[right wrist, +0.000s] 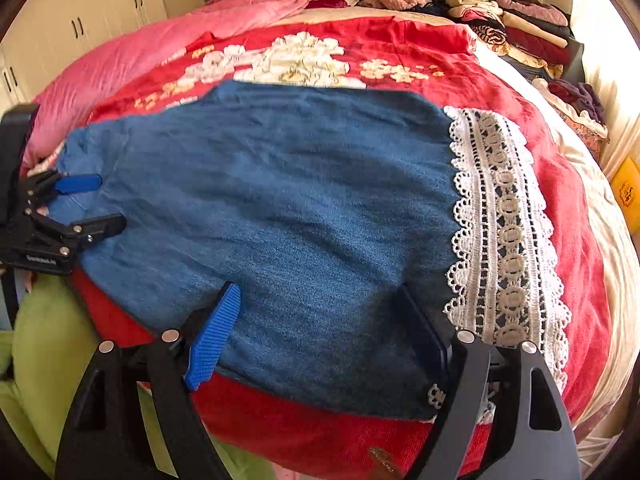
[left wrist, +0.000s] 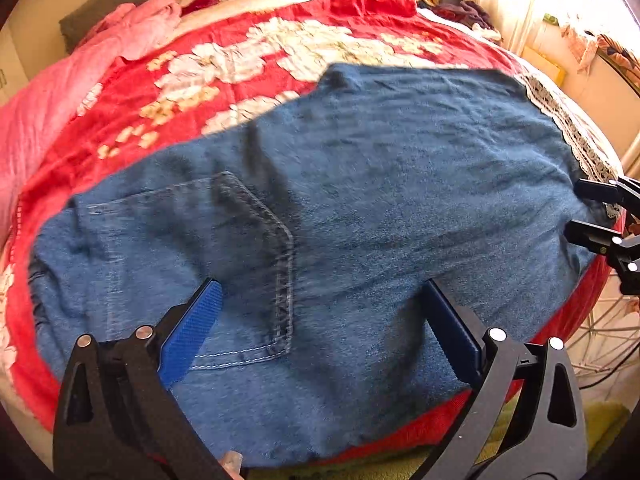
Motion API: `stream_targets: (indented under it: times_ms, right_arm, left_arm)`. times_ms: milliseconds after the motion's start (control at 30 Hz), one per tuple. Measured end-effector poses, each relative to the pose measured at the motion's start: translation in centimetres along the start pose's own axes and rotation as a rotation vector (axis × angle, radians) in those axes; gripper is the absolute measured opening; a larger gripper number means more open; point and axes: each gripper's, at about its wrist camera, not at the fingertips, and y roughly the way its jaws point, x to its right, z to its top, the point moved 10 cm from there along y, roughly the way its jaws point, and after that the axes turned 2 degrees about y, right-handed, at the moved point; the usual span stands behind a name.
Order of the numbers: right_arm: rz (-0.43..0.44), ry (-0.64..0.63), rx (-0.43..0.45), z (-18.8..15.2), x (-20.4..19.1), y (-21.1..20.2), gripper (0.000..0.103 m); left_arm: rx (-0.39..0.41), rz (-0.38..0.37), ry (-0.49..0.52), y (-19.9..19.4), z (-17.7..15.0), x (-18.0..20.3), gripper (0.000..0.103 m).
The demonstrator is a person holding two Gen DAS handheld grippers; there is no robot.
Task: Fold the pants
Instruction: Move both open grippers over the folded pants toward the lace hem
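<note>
The blue denim pants with white lace hem [right wrist: 280,208] lie soft, limp, fairly heavy — take the near edge; left gripper [left wrist: 320,320] and right gripper [right wrist: 320,328] jaws spread, holding nothing.

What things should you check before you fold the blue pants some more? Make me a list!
1. Left gripper open: ok, jaws stand wide over the blue pants.
2. Right gripper open: ok, jaws spread wide near the lace hem.
3. Nothing pinched yet: ok, denim lies between the pads of each gripper, but neither presses on it.
4. Pants lying flat on the red bedspread: ok, only small wrinkles.
5. Pants fully on the bed: not ok, the near edge hangs slightly over the side.
6. How many layers are stacked: cannot tell from either view.
</note>
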Motion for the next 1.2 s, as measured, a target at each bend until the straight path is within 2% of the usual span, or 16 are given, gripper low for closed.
stream_targets:
  times_ms: [233, 333, 767, 1200]
  right_arm:
    - [0.005, 0.033, 0.058, 0.5, 1.0, -3.0, 0.079]
    - [-0.009, 0.052, 0.097, 1.0, 1.7, -4.5, 0.096]
    - [-0.047, 0.106, 0.235, 2.7, 4.5, -10.2, 0.097]
    - [-0.122, 0.173, 0.333, 2.6, 9.0, -15.0, 0.097]
  left_arm:
    - [0.070, -0.006, -0.014, -3.0, 1.4, 0.1, 0.093]
    - [0.091, -0.006, -0.010, -4.0, 2.0, 0.4, 0.093]
    - [0.161, -0.023, 0.022, -8.2, 4.6, 2.5, 0.093]
    - [0.216, -0.075, 0.114, -10.1, 10.6, 7.2, 0.093]
